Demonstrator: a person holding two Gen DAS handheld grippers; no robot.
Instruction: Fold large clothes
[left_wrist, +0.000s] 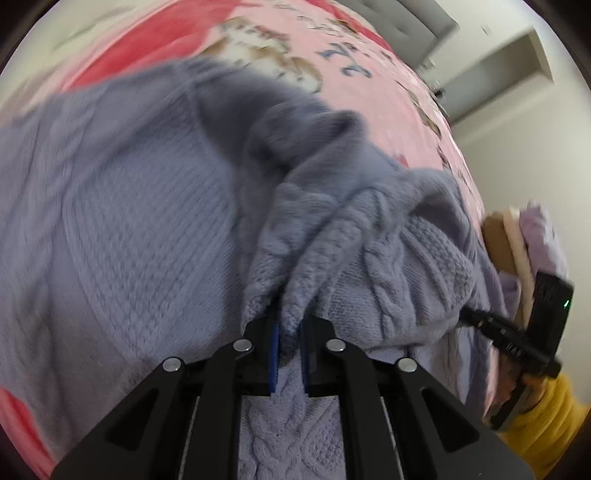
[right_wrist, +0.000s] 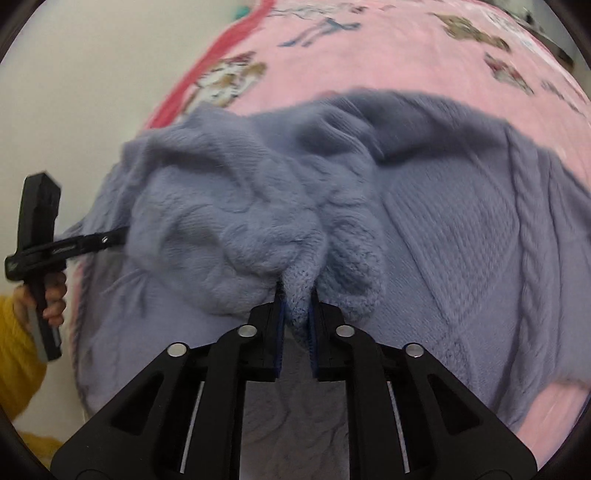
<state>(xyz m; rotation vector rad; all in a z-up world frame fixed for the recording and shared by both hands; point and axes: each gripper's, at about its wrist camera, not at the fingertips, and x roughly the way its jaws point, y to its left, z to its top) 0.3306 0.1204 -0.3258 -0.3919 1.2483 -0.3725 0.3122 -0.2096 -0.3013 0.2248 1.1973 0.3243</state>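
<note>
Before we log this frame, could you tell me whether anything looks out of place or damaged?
Nothing looks damaged. The lavender cable-knit sweater is bunched and rumpled where the left gripper and right gripper each pinch a fold, as expected mid-fold. It lies on the pink printed blanket. Both views show motion blur.

Left gripper (left_wrist: 289, 332), right gripper (right_wrist: 296, 317): clamped.

A lavender-blue cable-knit wool sweater (left_wrist: 140, 229) (right_wrist: 461, 236) shows braided cables and ribbed panels; the pink fleece blanket (left_wrist: 373, 85) (right_wrist: 369, 59) under it carries red patches, brown-and-white animal prints and blue lettering; black two-finger grippers (left_wrist: 290, 326) (right_wrist: 295, 314) have blue pads; a mustard-yellow knit sleeve (left_wrist: 546, 417) (right_wrist: 14, 354)
</note>
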